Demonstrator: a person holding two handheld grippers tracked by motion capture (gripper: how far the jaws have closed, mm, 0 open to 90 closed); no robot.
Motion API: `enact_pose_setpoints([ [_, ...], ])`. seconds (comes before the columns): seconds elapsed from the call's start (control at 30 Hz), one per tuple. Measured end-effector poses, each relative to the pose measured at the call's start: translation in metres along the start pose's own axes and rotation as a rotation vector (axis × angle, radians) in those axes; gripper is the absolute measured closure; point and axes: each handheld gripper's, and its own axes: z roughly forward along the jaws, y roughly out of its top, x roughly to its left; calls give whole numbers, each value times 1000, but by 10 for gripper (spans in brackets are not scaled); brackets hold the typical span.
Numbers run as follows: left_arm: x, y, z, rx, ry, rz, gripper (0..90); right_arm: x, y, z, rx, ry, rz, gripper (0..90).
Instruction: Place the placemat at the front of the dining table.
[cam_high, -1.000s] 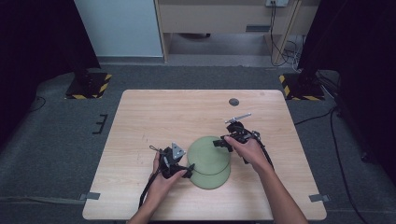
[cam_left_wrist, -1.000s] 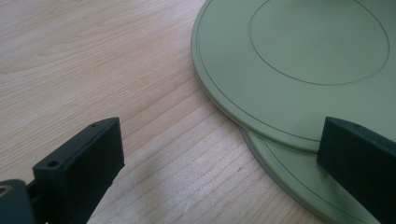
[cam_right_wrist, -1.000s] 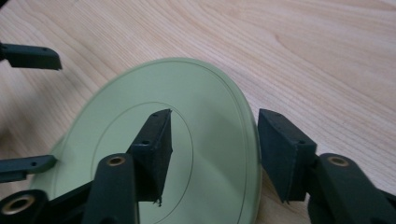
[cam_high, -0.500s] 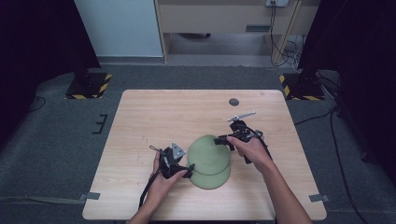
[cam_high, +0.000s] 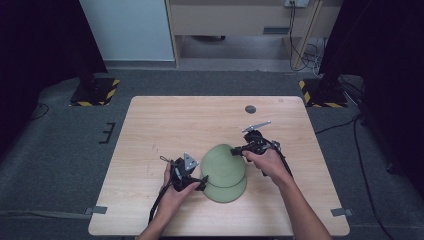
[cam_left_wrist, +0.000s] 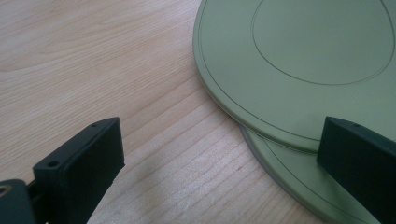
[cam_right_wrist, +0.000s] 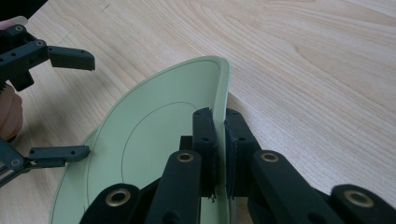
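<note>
The right tongs (cam_right_wrist: 219, 154) are pinching the rim of the upper green plate (cam_right_wrist: 154, 140), one jaw on each face of its edge, and in the right gripper view that plate stands tilted with its gripped side lifted off the wooden surface (cam_right_wrist: 317, 60). The left tongs (cam_left_wrist: 219, 154) are spread wide (one jaw over bare wood, the other over the plates' near edge), holding nothing. In the left gripper view the upper green plate (cam_left_wrist: 299, 60) lies overlapping a lower green plate (cam_left_wrist: 289, 172), whose rim peeks out beneath it.

From above, the stacked plates sit just below the middle of the surface (cam_high: 175, 120), the upper green plate (cam_high: 222, 162) offset toward 11 o'clock of the lower green plate (cam_high: 227, 190). The left tongs (cam_high: 202, 180) meet the stack at its 9 o'clock side, the right tongs (cam_high: 237, 150) at about 1 o'clock. A small dark round disc (cam_high: 250, 109) lies well apart, toward 12 o'clock near the far edge.
</note>
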Motion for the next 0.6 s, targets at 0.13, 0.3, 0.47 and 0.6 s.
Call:
enact_pose_setpoints([
  [0.13,-1,0,-1,-2,3,3,4,2,1,-2,-5,-16,-20,853],
  [0.3,3,-3,-2,-4,-4,-7,16,5,4,-8,-11,-13,-27,853],
  [0.47,8,-3,-8,-24,8,-22,21,10,9,-19,-21,-10,-42,854],
  [0.6,15,-3,-11,-34,23,-40,23,15,16,-28,-14,-14,-50,854],
])
